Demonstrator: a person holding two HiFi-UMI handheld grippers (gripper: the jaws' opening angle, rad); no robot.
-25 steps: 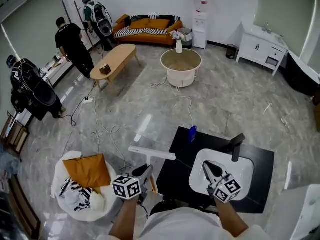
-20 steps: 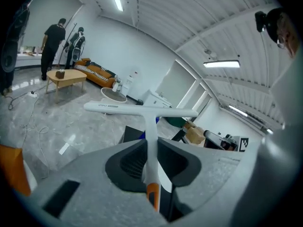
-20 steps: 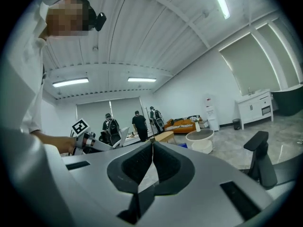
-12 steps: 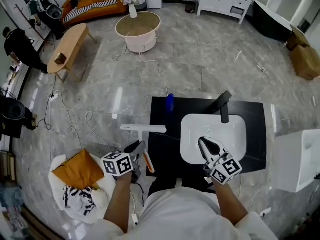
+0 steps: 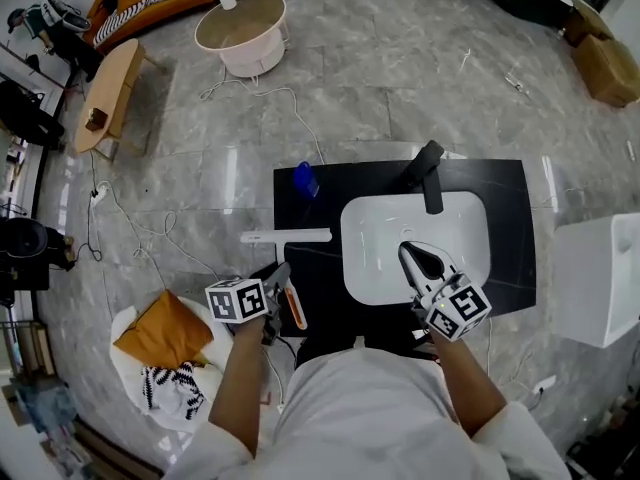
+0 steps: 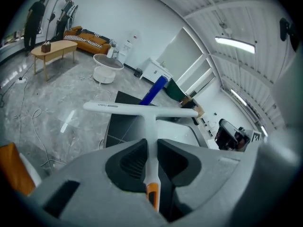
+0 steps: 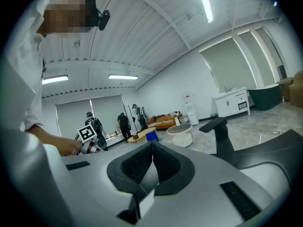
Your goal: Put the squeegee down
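The squeegee (image 5: 286, 236) has a white T-shaped blade and a white handle with an orange end. My left gripper (image 5: 278, 286) is shut on that handle, and the blade's right end reaches over the left edge of the black countertop (image 5: 510, 218). In the left gripper view the handle (image 6: 150, 162) runs between the pads, with the blade (image 6: 142, 110) crosswise ahead. Whether the blade touches the counter I cannot tell. My right gripper (image 5: 415, 260) hangs over the white sink basin (image 5: 375, 238), shut and empty; its closed tips (image 7: 152, 143) point toward the black faucet (image 7: 218, 131).
A black faucet (image 5: 425, 173) stands at the sink's far rim. A blue bottle (image 5: 305, 179) sits on the counter's far left corner. On the floor to the left lie cables and a white seat with an orange cushion (image 5: 165, 333). A white cabinet (image 5: 600, 278) stands at the right.
Both grippers have come down toward the counter. The squeegee's blade, earlier left of the counter, now reaches over its left edge. The right gripper has stayed shut over the sink.
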